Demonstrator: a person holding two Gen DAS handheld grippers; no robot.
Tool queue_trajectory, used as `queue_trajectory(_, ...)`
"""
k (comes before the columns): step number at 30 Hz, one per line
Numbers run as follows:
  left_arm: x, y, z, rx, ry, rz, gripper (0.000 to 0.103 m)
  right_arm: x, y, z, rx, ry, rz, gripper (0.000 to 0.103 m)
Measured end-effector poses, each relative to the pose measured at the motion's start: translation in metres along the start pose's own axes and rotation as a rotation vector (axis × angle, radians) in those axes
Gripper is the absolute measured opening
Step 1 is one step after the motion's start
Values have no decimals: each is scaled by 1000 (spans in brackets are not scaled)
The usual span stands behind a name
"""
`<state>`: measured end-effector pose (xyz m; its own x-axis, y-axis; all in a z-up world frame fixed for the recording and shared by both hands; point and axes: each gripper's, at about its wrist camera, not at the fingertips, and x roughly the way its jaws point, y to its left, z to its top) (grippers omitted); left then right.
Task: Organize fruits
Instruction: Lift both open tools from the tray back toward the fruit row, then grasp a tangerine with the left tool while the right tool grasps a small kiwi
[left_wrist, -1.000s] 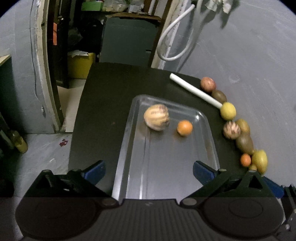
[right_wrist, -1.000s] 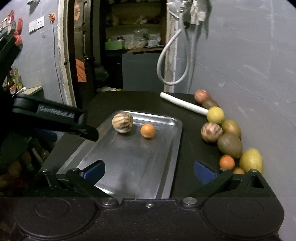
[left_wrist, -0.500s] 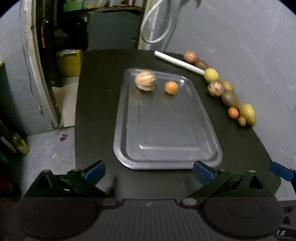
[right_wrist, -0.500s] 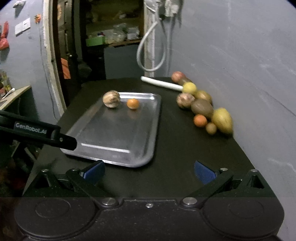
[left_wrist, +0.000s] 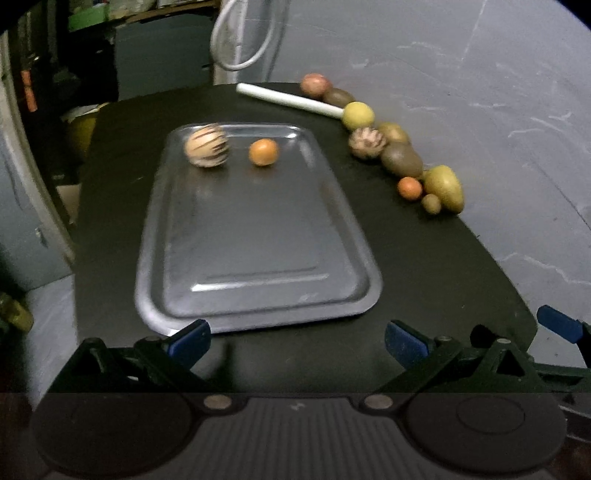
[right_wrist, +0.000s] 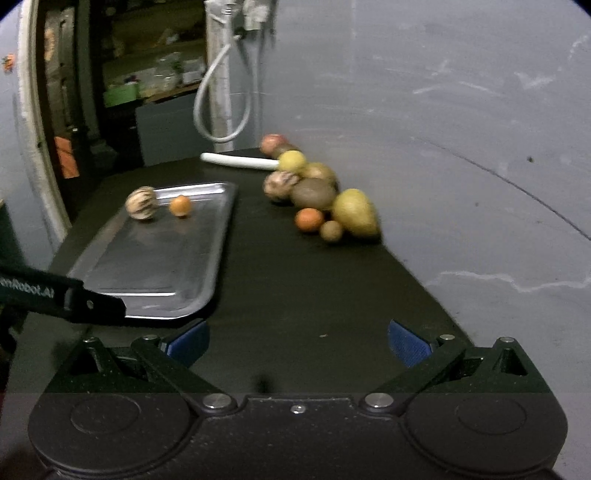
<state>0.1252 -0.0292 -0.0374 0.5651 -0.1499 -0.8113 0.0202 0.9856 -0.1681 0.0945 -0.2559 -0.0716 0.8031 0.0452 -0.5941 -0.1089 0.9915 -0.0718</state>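
A metal tray (left_wrist: 255, 295) (right_wrist: 207, 266) lies on the black table and holds a striped round fruit (left_wrist: 207, 146) (right_wrist: 141, 203) and a small orange (left_wrist: 263, 152) (right_wrist: 180, 205) at its far end. A row of loose fruits runs along the wall: a yellow pear-shaped one (left_wrist: 445, 186) (right_wrist: 354, 212), a small orange one (left_wrist: 409, 187) (right_wrist: 308, 219), a brown one (left_wrist: 402, 159) (right_wrist: 313, 193), a striped one (left_wrist: 366, 142), a yellow round one (left_wrist: 357, 114). My left gripper (left_wrist: 297, 341) is open and empty at the tray's near edge. My right gripper (right_wrist: 297, 341) is open and empty over bare table.
A white tube (left_wrist: 288, 100) (right_wrist: 240, 161) lies at the table's far end. A grey wall (right_wrist: 461, 147) borders the right side. The left gripper's arm (right_wrist: 62, 295) crosses the right wrist view at the tray's near corner. A doorway and shelves lie beyond the table.
Both grippers have pulled back from the tray towards the table's near end. The right view has swung right, towards the row of fruits. Both stay open and empty.
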Motion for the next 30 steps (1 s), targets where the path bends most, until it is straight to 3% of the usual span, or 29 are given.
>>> queue_trajectory(8, 34, -25, 40, 19, 2, -53, 102, 24, -23, 10, -1, 2, -53, 102)
queue_trajectory(16, 83, -56, 85, 91, 14, -97, 102, 64, -35, 28, -5, 22, -15, 101)
queue_trajectory(30, 151, -97, 131, 215, 29, -171, 101, 136, -36, 56, -18, 58, 49, 75)
